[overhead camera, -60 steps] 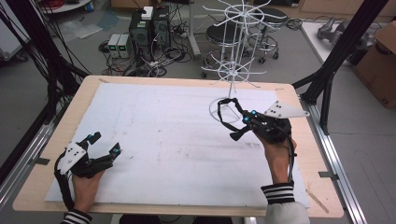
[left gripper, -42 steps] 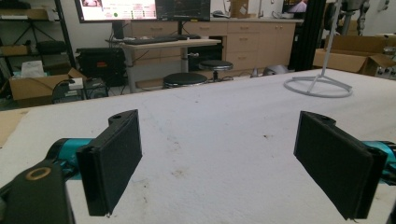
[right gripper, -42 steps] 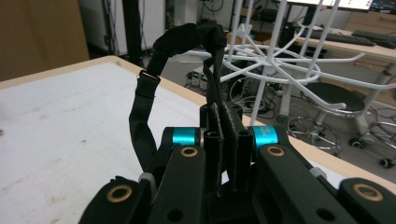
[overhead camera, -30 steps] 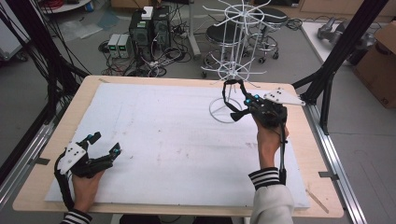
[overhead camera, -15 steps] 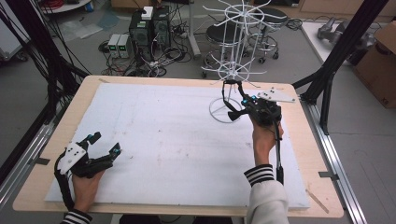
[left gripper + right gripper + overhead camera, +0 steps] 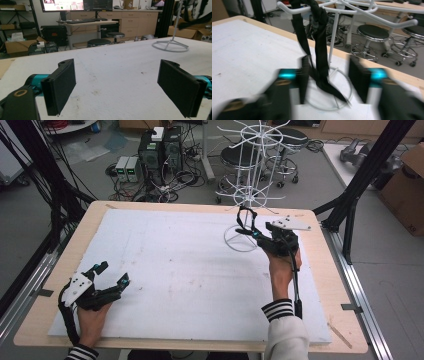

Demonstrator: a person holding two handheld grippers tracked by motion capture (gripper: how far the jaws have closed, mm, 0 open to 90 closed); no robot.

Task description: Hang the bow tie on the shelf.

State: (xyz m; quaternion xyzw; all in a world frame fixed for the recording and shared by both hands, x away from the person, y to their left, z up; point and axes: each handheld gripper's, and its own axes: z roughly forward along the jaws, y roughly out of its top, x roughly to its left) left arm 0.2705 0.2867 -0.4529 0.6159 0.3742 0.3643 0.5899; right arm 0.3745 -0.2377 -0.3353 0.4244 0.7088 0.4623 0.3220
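right hand-held gripper [image 6: 250, 231] at white wire rack [image 6: 248, 195] near worktop [image 6: 165, 265] far edge, jaws just opened, black strap [image 6: 243, 220] hanging between them; left hand-held gripper [image 6: 114, 275] open at near-left corner.

Reading no text, labels, brands or numbers anywhere; showing unreadable blurred screen content on monitors [image 6: 75, 5] beyond the table's far edge; a faint mark on cardboard box [image 6: 406, 185], illegible.
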